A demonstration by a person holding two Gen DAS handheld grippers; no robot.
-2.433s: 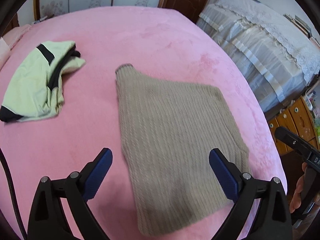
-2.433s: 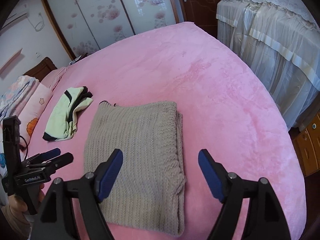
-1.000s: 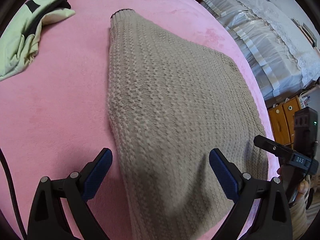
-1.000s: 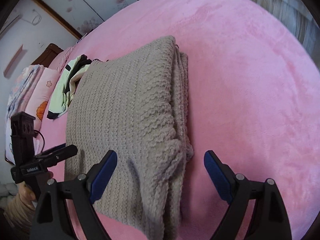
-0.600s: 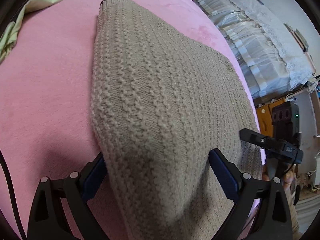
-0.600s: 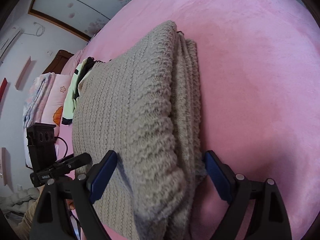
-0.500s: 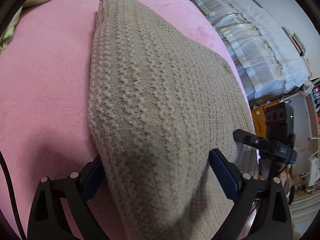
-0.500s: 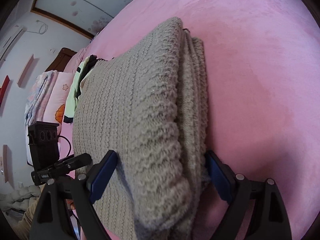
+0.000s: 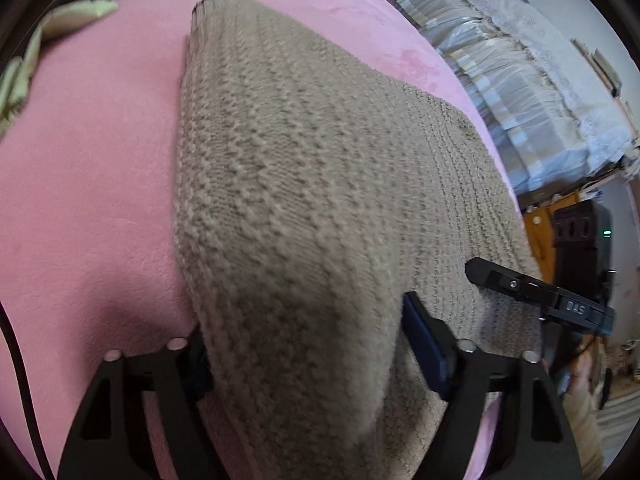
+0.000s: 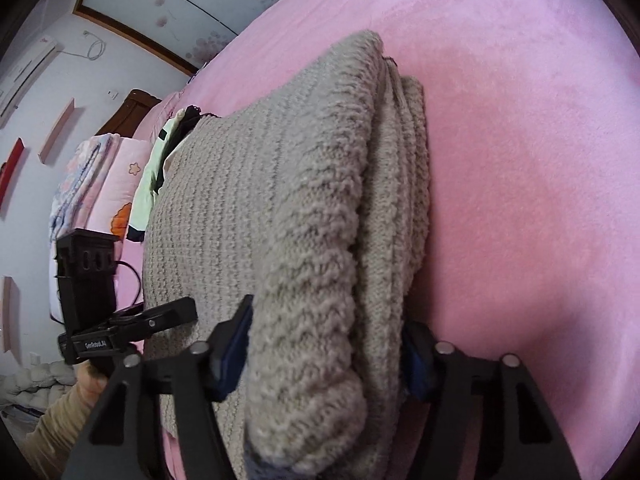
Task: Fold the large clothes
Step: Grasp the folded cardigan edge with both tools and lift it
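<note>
Starting on the left, the left gripper [image 9: 302,354] has its blue pads hard against a bunched near corner of the beige knit sweater [image 9: 320,184], jaws narrowed and pinching the wool. That sweater lies on the pink bedspread [image 9: 88,168], already folded into a compact rectangle, its stacked layers showing plainly along the right edge in the right wrist view. Over to the right, the right gripper [image 10: 328,354] bites the other near corner the same way, several thick layers pressed between its pads. So the sleeves and sides look tucked in; what remains, by my reading, is one last fold toward the far end. Off to the far left, a pale green garment [image 9: 24,60] waits unfolded.
</note>
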